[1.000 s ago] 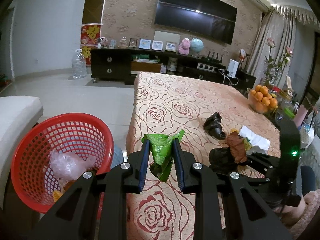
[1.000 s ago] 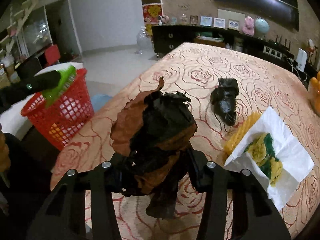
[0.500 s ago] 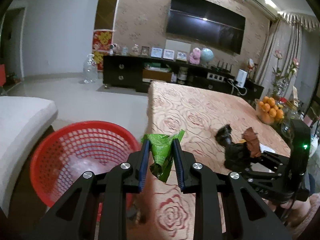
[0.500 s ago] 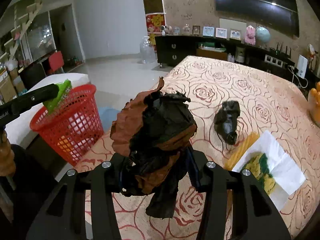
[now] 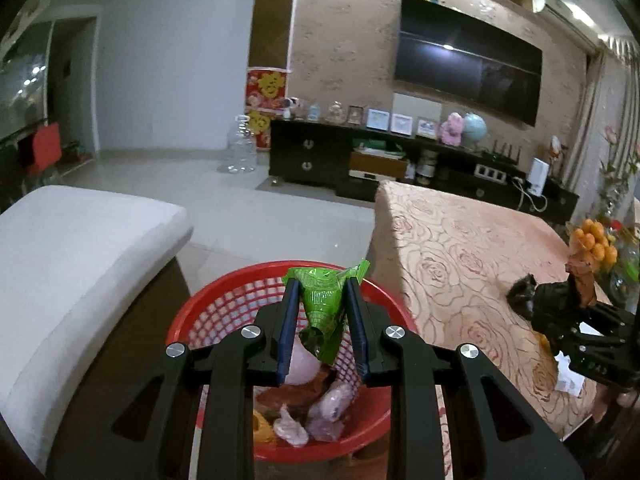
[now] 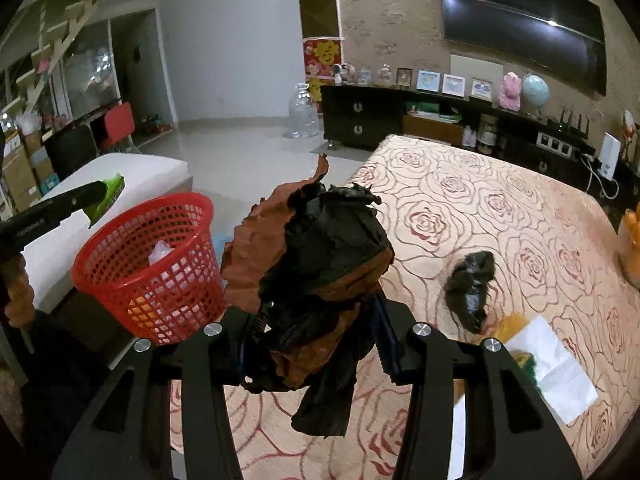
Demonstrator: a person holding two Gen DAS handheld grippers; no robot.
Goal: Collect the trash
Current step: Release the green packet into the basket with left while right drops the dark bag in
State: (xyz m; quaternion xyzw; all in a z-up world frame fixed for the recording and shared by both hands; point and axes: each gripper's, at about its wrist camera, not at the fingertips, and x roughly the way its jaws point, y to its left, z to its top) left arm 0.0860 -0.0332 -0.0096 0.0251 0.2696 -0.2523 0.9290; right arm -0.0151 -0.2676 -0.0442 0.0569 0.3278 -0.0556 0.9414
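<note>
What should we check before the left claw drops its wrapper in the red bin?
1. Left claw clamped on the crumpled green plastic wrapper: ok.
2. Wrapper over the mouth of the red plastic mesh basket: ok in the left wrist view, though the right wrist view puts it near the rim.
3. Basket has room: ok, the trash inside lies low.
4. Right claw gripping the crumpled brown and black paper wad: ok.
5. Right claw clear of the basket: ok, it is over the rose-patterned tablecloth.
6. Table cleared: not ok, a black crumpled bag remains.
</note>
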